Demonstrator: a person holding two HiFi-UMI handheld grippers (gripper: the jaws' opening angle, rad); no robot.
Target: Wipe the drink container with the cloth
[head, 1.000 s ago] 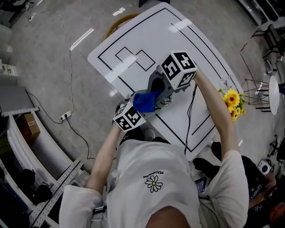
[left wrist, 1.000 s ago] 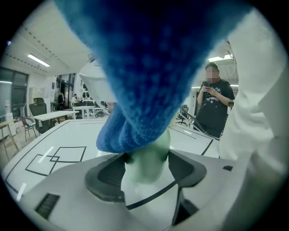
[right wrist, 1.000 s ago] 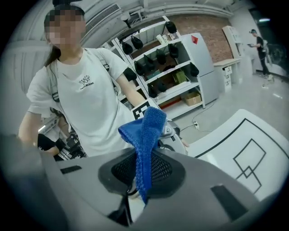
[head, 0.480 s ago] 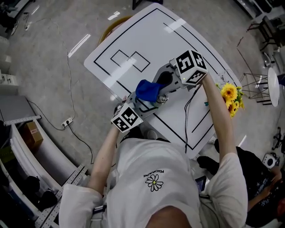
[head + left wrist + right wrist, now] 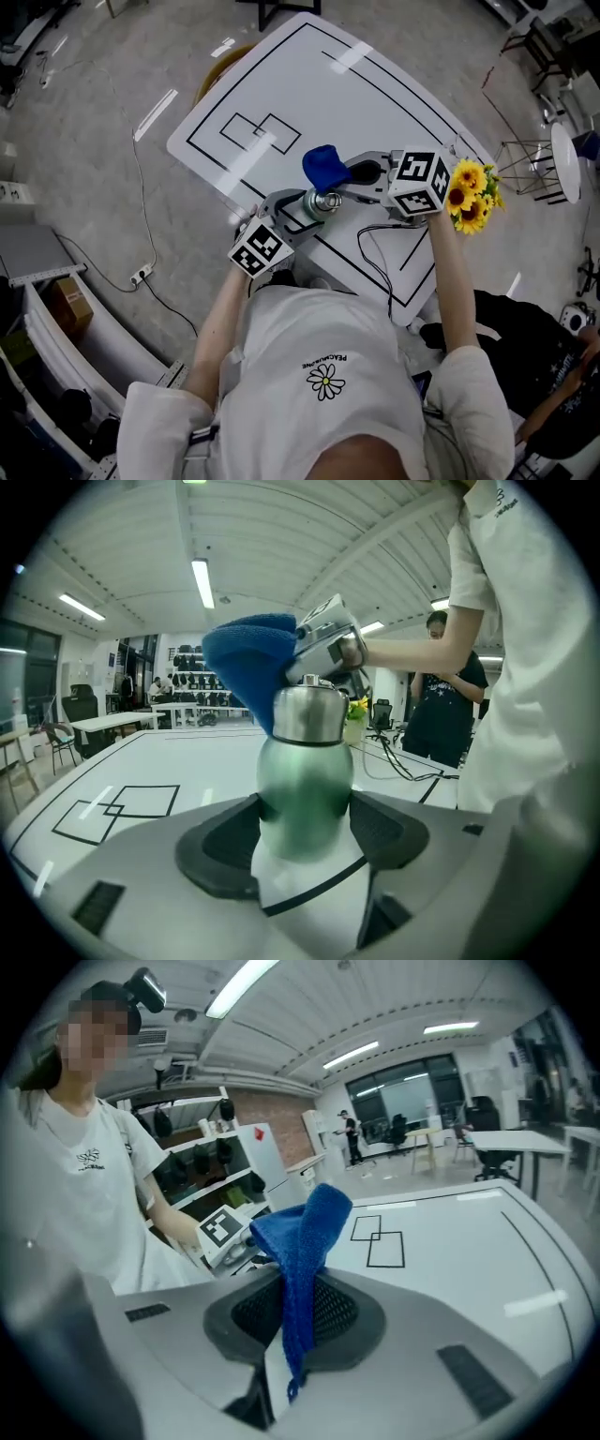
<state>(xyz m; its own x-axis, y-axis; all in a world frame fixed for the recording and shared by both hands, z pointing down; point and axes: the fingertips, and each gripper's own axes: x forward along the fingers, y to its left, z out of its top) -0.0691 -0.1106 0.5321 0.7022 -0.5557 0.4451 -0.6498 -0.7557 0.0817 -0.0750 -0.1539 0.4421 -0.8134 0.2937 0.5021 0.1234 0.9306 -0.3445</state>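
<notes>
Left gripper (image 5: 302,204), frame centre in head view: jaws spread wide, clamped on green body of bottle (image 5: 305,780). Bottle held above white table (image 5: 375,103), steel neck and cap free above jaws. Right gripper (image 5: 361,172), right of centre: jaws pinched on blue cloth (image 5: 302,1241), loose end hanging below pads. Cloth bunched against upper left of steel neck in left gripper view. Sunflowers (image 5: 469,192) at table's right edge.
</notes>
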